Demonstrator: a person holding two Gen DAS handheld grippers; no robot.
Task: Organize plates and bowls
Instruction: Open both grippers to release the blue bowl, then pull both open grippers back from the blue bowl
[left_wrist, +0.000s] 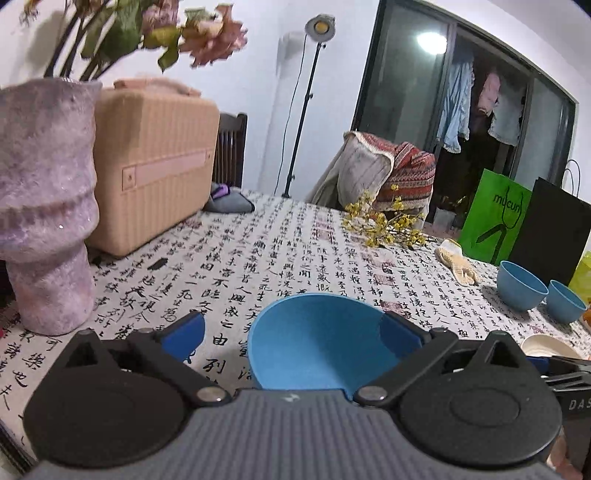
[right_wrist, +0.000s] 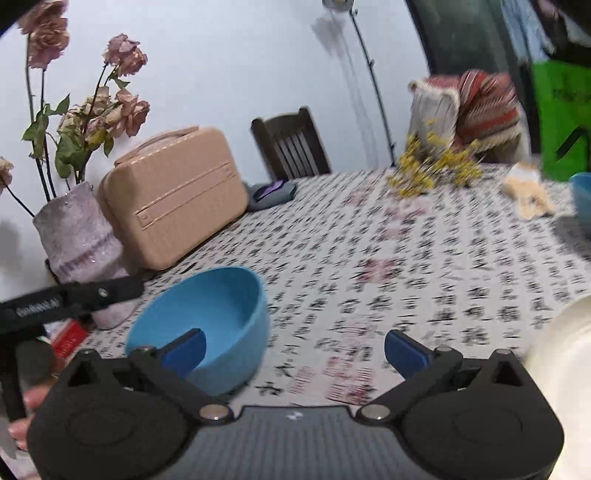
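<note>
The left gripper (left_wrist: 291, 334) stood with its jaws spread wide, gripping nothing. A round blue plastic bowl (left_wrist: 321, 339) sat on the calligraphy-print tablecloth (left_wrist: 258, 258) between its blue pads (left_wrist: 188, 334), near the right one, though I could not tell whether they touched. The right gripper (right_wrist: 293, 349) also gaped fully and empty, with that bowl at its ten o'clock and a white plate's rim (right_wrist: 565, 369) at three o'clock.

To do this step well, I judged each claw should draw straight back, clear of the rim, before swinging toward the next dish, so the set-down bowl was not nudged.

Counted: three blue bowls, the near one plus a smaller pair (left_wrist: 539, 291) at two o'clock in the left view; one white plate.
</note>
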